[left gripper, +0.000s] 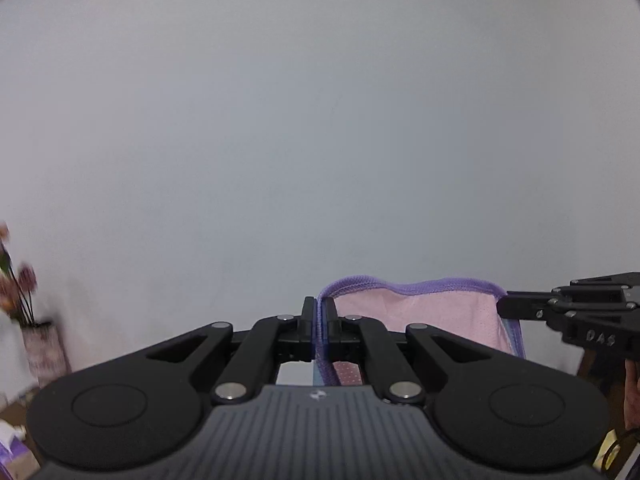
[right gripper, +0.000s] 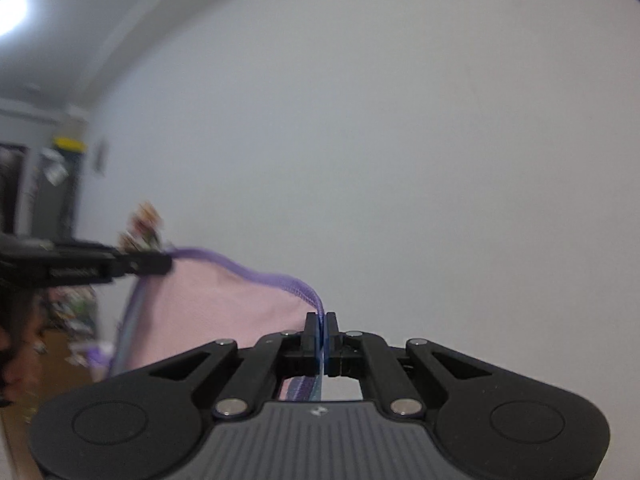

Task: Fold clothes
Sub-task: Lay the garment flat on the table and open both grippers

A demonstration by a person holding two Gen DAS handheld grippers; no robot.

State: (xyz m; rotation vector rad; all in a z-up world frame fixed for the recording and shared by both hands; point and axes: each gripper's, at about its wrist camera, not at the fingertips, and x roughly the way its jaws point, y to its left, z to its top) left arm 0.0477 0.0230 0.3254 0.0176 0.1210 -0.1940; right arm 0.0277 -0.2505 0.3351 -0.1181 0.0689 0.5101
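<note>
Clamping the pink garment (left gripper: 432,316), both hand-held grippers face a bare wall (left gripper: 320,120) beside flowers (left gripper: 18,284).

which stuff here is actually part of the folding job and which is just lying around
Part of the job:
- pink garment with purple trim
- left gripper, shut on its trim
- right gripper, shut on its trim

Just lying about:
- flowers in a vase
- white wall
</note>
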